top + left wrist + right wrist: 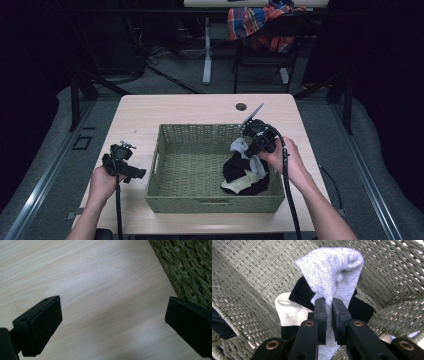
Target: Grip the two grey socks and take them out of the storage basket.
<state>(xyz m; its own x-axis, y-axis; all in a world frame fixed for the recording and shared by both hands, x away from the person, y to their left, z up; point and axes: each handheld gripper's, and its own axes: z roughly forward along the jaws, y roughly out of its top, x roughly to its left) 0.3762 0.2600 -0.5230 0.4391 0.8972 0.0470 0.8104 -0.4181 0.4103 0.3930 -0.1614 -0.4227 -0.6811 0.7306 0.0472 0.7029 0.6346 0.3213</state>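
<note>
Table (150, 107): light wood, with a small round hole near its far edge.
Basket (165, 197): green woven, rectangular, sitting in the middle of the table, nearer the front edge.
Left claw (131, 173): held in the person's left hand (102, 182) over bare table just left of the basket; its jaws stand wide apart with nothing between them. In the left gripper view the basket's woven wall (190, 267) fills the upper right corner.
Right claw (329, 315): held in the right hand (285, 160) over the basket's right half; jaws pressed onto a fold of a light grey sock (332, 272), lifting it.
Grey sock, high view (240, 146): raised above a heap of clothes.
Clothes heap (245, 177): black and cream pieces lying in the basket's right front corner.
Background: a chair draped with a plaid cloth (255, 20) beyond the table.
</note>
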